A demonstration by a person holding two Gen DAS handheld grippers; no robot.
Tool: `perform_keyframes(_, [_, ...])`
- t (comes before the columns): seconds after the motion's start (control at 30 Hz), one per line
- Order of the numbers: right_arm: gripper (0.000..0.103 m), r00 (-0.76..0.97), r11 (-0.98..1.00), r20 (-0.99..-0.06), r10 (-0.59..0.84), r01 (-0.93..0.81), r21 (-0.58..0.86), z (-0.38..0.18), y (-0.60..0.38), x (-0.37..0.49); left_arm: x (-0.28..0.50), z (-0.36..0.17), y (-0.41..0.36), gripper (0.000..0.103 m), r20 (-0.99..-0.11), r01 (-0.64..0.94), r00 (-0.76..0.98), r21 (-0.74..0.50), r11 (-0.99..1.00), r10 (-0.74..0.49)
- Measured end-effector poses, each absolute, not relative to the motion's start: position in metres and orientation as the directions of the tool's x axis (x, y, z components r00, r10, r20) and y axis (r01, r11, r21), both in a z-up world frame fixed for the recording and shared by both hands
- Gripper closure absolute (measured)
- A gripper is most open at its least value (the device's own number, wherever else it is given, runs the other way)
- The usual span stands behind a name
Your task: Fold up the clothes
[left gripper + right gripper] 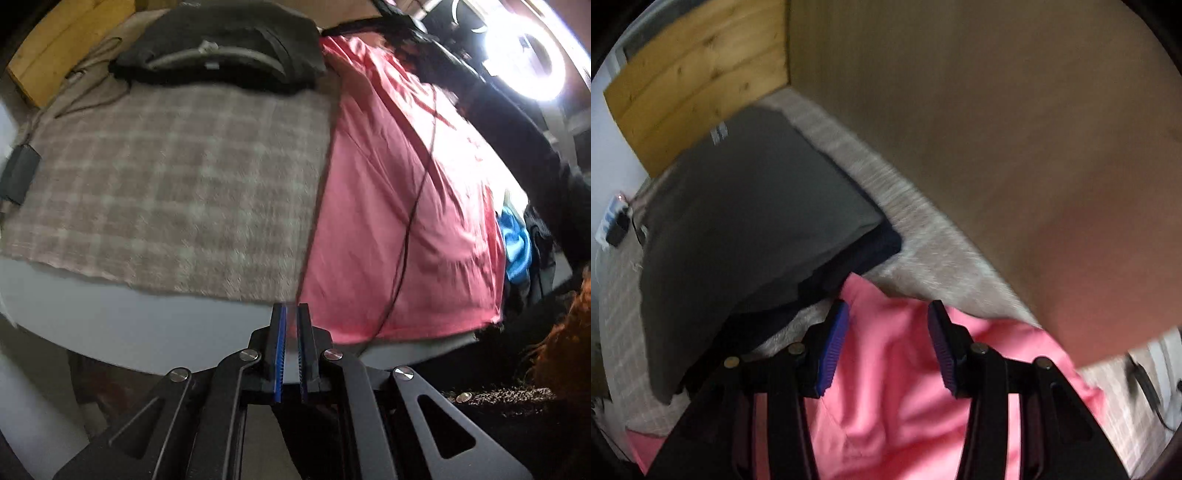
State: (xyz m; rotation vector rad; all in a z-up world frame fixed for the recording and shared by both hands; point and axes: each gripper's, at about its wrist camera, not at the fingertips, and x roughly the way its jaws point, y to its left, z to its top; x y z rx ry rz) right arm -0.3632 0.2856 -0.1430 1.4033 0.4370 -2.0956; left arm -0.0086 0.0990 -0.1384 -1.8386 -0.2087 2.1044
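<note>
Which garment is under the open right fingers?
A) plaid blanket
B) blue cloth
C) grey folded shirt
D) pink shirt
D: in the right wrist view, the right gripper is spread wide with the pink shirt right below it; the grey folded shirt lies off to its left.

pink shirt (399, 206), beige plaid blanket (177, 192)

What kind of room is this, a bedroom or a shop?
Probably a room at home, maybe a bedroom, though I can't be sure. A checked blanket covers the surface, a pink garment lies spread on it, and folded dark clothes are stacked by a wooden board.
</note>
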Motion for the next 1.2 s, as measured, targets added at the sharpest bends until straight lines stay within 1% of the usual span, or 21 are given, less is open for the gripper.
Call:
perform_keyframes(0.07, [0.059, -0.29, -0.779, -0.919, -0.267, 0.626, 0.029, -0.147, 0.283, -0.359, -0.01, -0.151, 0.108, 0.098, -0.921, -0.181, -0.096, -0.356, -0.917, 0.376])
perform_keyframes(0.1, [0.059, -0.297, -0.782, -0.918, -0.264, 0.623, 0.023, -0.147, 0.283, -0.356, -0.011, -0.158, 0.113, 0.095, -0.914, -0.193, -0.088, -0.374, -0.907, 0.396])
perform_keyframes(0.13, [0.072, -0.304, -0.787, -0.916, -0.261, 0.616, 0.02, -0.146, 0.285, -0.355, -0.012, -0.164, 0.117, 0.094, -0.912, -0.209, -0.082, -0.379, -0.902, 0.402])
perform_keyframes(0.17, [0.102, -0.311, -0.793, -0.914, -0.259, 0.609, 0.017, -0.144, 0.286, -0.353, -0.012, -0.168, 0.121, 0.095, -0.918, -0.229, -0.08, -0.362, -0.904, 0.388])
perform_keyframes(0.23, [0.101, -0.348, -0.815, -0.906, -0.243, 0.579, -0.004, -0.133, 0.293, -0.351, -0.013, -0.176, 0.126, 0.095, -0.931, -0.261, -0.082, -0.325, -0.909, 0.356])
perform_keyframes(0.27, [0.101, -0.369, -0.827, -0.9, -0.233, 0.561, -0.016, -0.126, 0.297, -0.35, -0.013, -0.176, 0.126, 0.095, -0.929, -0.268, -0.091, -0.325, -0.907, 0.359])
perform_keyframes(0.3, [0.101, -0.386, -0.839, -0.893, -0.23, 0.544, -0.019, -0.119, 0.303, -0.349, -0.013, -0.177, 0.126, 0.093, -0.924, -0.274, -0.095, -0.334, -0.902, 0.371])
perform_keyframes(0.37, [0.101, -0.416, -0.86, -0.878, -0.237, 0.511, -0.01, -0.102, 0.316, -0.347, -0.01, -0.179, 0.129, 0.087, -0.918, -0.299, -0.086, -0.347, -0.889, 0.388])
perform_keyframes(0.43, [0.101, -0.441, -0.875, -0.866, -0.237, 0.483, -0.007, -0.088, 0.327, -0.344, -0.007, -0.179, 0.129, 0.086, -0.916, -0.324, -0.079, -0.35, -0.879, 0.393])
perform_keyframes(0.53, [0.101, -0.454, -0.883, -0.867, -0.208, 0.468, -0.033, -0.084, 0.337, -0.34, -0.002, -0.174, 0.12, 0.086, -0.904, -0.32, -0.074, -0.379, -0.868, 0.422])
perform_keyframes(0.6, [0.101, -0.459, -0.888, -0.865, -0.203, 0.459, -0.035, -0.084, 0.338, -0.342, -0.002, -0.172, 0.117, 0.081, -0.897, -0.309, -0.079, -0.392, -0.867, 0.434])
perform_keyframes(0.67, [0.101, -0.463, -0.892, -0.862, -0.206, 0.451, -0.029, -0.084, 0.339, -0.344, -0.002, -0.176, 0.124, 0.079, -0.908, -0.333, -0.067, -0.371, -0.867, 0.415])
perform_keyframes(0.77, [0.101, -0.465, -0.889, -0.855, -0.23, 0.458, -0.01, -0.088, 0.343, -0.344, 0.001, -0.188, 0.137, 0.079, -0.932, -0.352, -0.057, -0.317, -0.88, 0.359])
perform_keyframes(0.83, [0.101, -0.463, -0.882, -0.851, -0.25, 0.472, 0.002, -0.09, 0.338, -0.346, 0.005, -0.192, 0.139, 0.08, -0.935, -0.346, -0.091, -0.292, -0.891, 0.342])
perform_keyframes(0.9, [0.101, -0.465, -0.874, -0.846, -0.26, 0.485, 0.002, -0.088, 0.334, -0.343, 0.006, -0.195, 0.14, 0.103, -0.933, -0.324, -0.122, -0.285, -0.902, 0.339])
perform_keyframes(0.97, [0.101, -0.468, -0.867, -0.841, -0.271, 0.499, 0.002, -0.087, 0.33, -0.341, 0.008, -0.196, 0.137, 0.103, -0.922, -0.288, -0.153, -0.304, -0.908, 0.356])
perform_keyframes(1.07, [0.101, -0.48, -0.866, -0.832, -0.279, 0.5, 0.001, -0.086, 0.334, -0.339, 0.014, -0.182, 0.13, 0.103, -0.905, -0.267, -0.208, -0.312, -0.912, 0.371])
perform_keyframes(1.2, [0.101, -0.504, -0.878, -0.819, -0.274, 0.478, 0.0, -0.085, 0.346, -0.338, 0.027, -0.154, 0.138, 0.103, -0.871, -0.301, -0.251, -0.345, -0.889, 0.423])
